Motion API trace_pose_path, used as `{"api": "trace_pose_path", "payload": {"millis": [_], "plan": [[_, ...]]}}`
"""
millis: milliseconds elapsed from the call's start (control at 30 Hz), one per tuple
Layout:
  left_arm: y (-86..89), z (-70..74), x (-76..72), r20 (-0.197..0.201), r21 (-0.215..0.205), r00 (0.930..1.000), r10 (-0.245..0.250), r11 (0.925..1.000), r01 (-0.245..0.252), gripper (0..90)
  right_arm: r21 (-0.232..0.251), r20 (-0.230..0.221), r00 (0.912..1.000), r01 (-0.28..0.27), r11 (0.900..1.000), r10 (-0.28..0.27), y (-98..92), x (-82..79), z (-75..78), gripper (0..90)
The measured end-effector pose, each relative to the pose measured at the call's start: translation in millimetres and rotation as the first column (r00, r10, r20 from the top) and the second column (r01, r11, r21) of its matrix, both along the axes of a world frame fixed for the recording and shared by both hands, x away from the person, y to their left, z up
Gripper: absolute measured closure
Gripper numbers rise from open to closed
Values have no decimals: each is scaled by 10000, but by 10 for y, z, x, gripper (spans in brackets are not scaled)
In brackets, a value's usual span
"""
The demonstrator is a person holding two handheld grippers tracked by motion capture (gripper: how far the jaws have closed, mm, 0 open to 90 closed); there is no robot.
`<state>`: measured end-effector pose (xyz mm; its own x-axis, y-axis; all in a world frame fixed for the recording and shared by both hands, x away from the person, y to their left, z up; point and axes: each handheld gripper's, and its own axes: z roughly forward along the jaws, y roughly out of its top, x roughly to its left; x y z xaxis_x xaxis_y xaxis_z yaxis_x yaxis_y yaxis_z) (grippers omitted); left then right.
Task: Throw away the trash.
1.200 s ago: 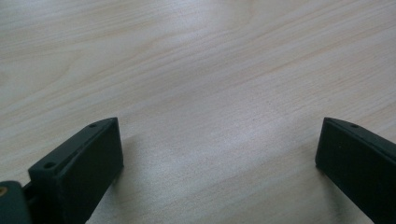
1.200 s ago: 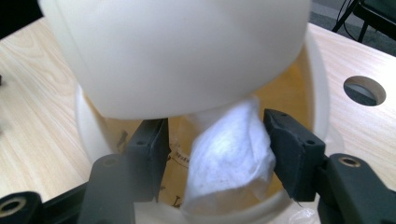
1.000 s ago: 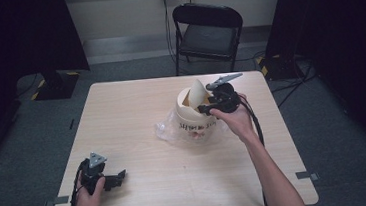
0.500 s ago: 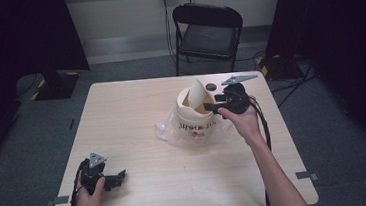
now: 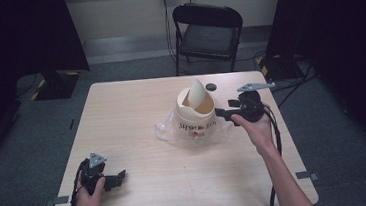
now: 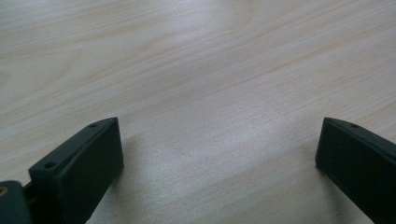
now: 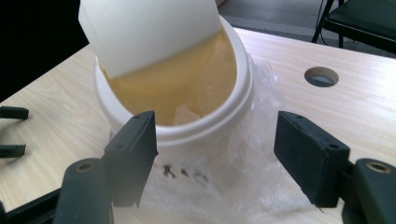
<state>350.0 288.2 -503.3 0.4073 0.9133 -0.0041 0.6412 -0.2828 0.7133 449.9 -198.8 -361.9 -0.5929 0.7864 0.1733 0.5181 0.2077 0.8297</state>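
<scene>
A cream bucket (image 5: 197, 122) with dark writing stands right of the table's middle on a clear plastic bag (image 5: 166, 130). A cream lid (image 5: 199, 96) leans tilted inside its mouth. My right gripper (image 5: 223, 114) hovers just right of the bucket and points at it. Its jaws have just been opening and stand open, apart from the bucket's rim (image 7: 243, 88), with the lid (image 7: 149, 32) beyond them and the bag (image 7: 261, 140) below. My left gripper (image 5: 122, 177) rests open on the table's front left, with bare wood between its jaws (image 6: 219, 135).
A small round hole (image 5: 211, 86) sits in the tabletop (image 5: 136, 112) behind the bucket. A black folding chair (image 5: 208, 33) stands past the table's far edge. Cables trail from both grippers.
My right gripper has drawn back to the right, away from the bucket's rim, and its jaws have spread. The lid stays leaning in the bucket. The left gripper has not moved.
</scene>
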Motion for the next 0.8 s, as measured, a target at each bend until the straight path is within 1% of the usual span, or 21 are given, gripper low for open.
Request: {"api": "trace_pose_path", "payload": {"millis": [67,367,433,500,533,600,733,800], "plan": [[0,0,0,0,4,10000,-2,10000,2,3,-5,-38,10000,54,10000,-54,-15,-21,-13,283],[1,0,0,2,11,10000,-8,10000,8,3,-195,-112,9995,283,9994,-285,-124,-237,-133,251],[1,0,1,3,16,10000,-13,10000,13,3,-401,-357,9988,314,9987,-328,-139,-291,-183,237],[1,1,1,3,17,10000,-15,10000,15,3,-419,-384,9988,294,9987,-310,-145,-312,-203,237],[0,0,0,0,3,10000,-5,10000,5,3,-466,-471,9984,297,9985,-319,-167,-367,-262,229],[1,0,1,3,12,10000,-11,10000,11,3,-521,-503,9980,361,9980,-388,-191,-405,-313,221],[0,0,0,1,1,10000,-2,10000,2,3,-671,-625,9965,519,9964,-561,-236,-475,-416,207],[0,0,0,-1,2,10000,-2,10000,2,3,-706,-634,9963,541,9960,-586,-244,-485,-434,206]]}}
